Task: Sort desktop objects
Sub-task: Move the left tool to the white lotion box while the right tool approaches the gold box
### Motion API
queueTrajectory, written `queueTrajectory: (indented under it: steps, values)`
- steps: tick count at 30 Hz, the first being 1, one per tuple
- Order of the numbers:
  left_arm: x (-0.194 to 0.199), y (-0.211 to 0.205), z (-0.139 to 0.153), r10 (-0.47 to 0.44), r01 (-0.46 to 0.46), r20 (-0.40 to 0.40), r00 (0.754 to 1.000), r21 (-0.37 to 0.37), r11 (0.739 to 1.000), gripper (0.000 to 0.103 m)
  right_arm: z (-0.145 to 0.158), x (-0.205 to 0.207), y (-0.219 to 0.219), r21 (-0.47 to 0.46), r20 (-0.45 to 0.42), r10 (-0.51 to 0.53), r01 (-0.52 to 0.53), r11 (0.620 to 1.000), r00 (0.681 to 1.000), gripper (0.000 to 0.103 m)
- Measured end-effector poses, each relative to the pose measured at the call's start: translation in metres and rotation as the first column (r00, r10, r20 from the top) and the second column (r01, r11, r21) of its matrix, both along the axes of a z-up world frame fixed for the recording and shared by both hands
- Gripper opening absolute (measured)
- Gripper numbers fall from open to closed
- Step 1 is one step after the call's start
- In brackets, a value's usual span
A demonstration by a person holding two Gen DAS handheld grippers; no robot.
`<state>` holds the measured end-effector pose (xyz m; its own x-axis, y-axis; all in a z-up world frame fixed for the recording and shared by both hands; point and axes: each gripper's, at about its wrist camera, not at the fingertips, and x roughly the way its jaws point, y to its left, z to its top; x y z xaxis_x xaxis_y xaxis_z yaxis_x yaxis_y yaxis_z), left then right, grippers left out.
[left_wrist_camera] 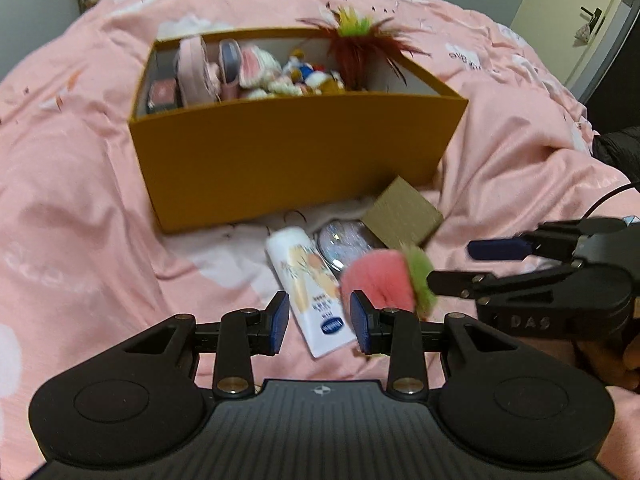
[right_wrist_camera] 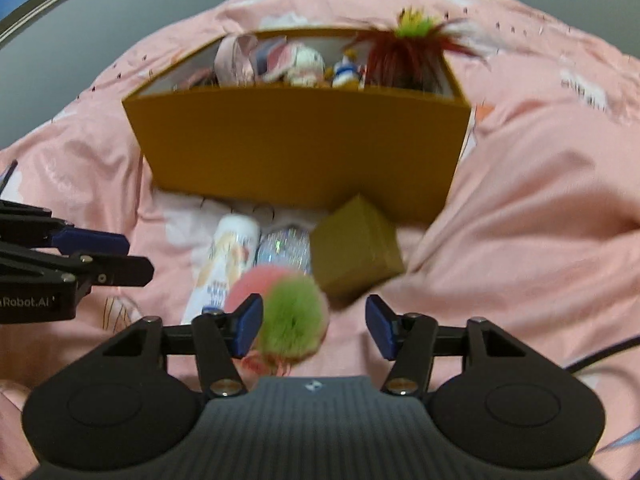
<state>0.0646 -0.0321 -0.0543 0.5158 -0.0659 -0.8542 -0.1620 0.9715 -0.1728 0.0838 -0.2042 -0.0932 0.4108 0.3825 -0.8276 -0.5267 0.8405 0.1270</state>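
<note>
An orange box [left_wrist_camera: 288, 152] [right_wrist_camera: 296, 148] holds plush toys and a feather toy [left_wrist_camera: 356, 48]. In front of it on the pink blanket lie a white lotion tube [left_wrist_camera: 308, 288] [right_wrist_camera: 224, 264], a glittery clear item [left_wrist_camera: 344, 240] [right_wrist_camera: 284, 248], a small brown box [left_wrist_camera: 402, 212] [right_wrist_camera: 356, 256] and a pink-and-green fuzzy ball [left_wrist_camera: 384, 280] [right_wrist_camera: 292, 320]. My left gripper [left_wrist_camera: 320, 324] is open over the tube's lower end. My right gripper [right_wrist_camera: 314, 328] [left_wrist_camera: 452, 264] is open with the fuzzy ball between its fingers, near the left pad.
The pink blanket [left_wrist_camera: 80, 200] [right_wrist_camera: 540, 200] is rumpled all around the box. A door [left_wrist_camera: 576, 20] stands at the far right. A black cable [left_wrist_camera: 604, 200] runs by the right gripper.
</note>
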Motion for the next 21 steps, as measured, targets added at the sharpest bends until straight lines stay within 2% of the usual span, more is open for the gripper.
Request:
queueTrajectory:
  steps: [7, 10, 14, 21]
  values:
    - [0.011, 0.000, -0.014, -0.027, 0.025, -0.044, 0.999, -0.044, 0.999, 0.039, -0.016, 0.012, -0.004, 0.039, -0.101, -0.014, 0.018, 0.999, 0.995, 0.050]
    - [0.019, 0.008, -0.017, -0.001, -0.003, -0.067, 0.998, -0.058, 0.998, 0.039, -0.012, 0.022, -0.013, 0.064, -0.099, -0.050, 0.057, 0.996, 0.994, 0.050]
    - [0.036, 0.020, -0.033, 0.027, -0.041, -0.139, 0.990, -0.099, 0.994, 0.039, -0.010, 0.040, -0.019, 0.059, -0.069, -0.104, 0.108, 0.992, 0.992, 0.050]
    - [0.051, 0.032, -0.072, 0.039, -0.096, -0.298, 0.954, -0.180, 0.979, 0.039, -0.024, 0.072, -0.025, 0.116, -0.127, -0.154, 0.169, 0.979, 0.980, 0.050]
